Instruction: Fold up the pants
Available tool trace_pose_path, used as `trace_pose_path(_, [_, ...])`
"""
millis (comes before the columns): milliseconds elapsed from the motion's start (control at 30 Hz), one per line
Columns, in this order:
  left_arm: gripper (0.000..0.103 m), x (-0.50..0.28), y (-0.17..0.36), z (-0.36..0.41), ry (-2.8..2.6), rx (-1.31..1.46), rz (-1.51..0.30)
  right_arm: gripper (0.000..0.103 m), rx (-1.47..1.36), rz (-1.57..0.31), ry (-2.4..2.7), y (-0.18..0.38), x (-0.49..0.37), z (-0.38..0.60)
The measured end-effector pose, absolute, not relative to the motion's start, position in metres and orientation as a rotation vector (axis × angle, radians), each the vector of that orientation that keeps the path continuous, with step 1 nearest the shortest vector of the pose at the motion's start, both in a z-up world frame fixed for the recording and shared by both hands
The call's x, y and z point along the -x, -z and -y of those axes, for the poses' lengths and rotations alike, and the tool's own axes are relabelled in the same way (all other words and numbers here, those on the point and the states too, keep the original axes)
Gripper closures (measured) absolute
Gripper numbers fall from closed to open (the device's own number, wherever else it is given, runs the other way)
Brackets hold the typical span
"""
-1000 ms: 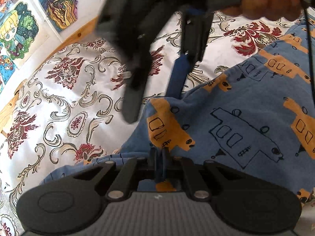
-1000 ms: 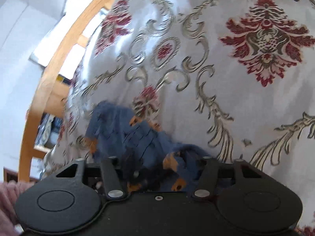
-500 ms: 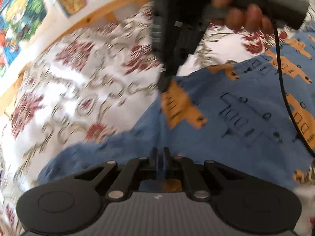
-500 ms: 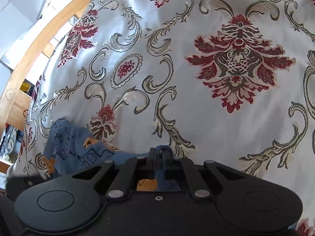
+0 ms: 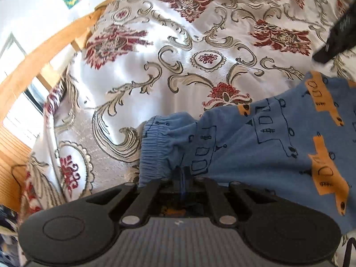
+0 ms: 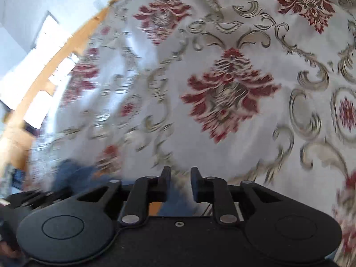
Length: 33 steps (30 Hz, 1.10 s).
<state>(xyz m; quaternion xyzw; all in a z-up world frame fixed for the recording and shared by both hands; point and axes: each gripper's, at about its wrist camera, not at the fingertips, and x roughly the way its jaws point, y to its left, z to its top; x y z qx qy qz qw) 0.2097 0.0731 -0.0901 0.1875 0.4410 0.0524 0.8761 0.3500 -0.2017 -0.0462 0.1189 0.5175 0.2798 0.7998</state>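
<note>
Left claw pinched tight on blue pants by the waistband; right claw opening, fabric between, over patterned bedspread

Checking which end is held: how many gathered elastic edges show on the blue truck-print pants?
1: the gathered elastic edge, just left of the left gripper; others may be hidden.

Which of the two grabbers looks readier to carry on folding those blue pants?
Probably the left. The left gripper is shut on the pants beside the elastic waistband, while the right gripper is opening.
</note>
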Motion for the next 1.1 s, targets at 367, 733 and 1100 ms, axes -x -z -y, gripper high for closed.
trace_pose_path(367, [0.080,-0.205,0.093,-0.055,-0.111,-0.454,-0.908,0.053,-0.486,-1.077,-0.312,0.092,-0.265,0.278])
trace_pose_path(733, [0.020,-0.195,0.058,0.000,0.089,-0.449,-0.777,0.003,-0.491,-0.911,-0.110,-0.006,-0.123,0.459])
trace_pose_path(1100, [0.012,-0.232,0.025,0.241,0.985,-0.469,-0.752,0.007,-0.505,-0.914,-0.241,0.028,-0.105,0.542])
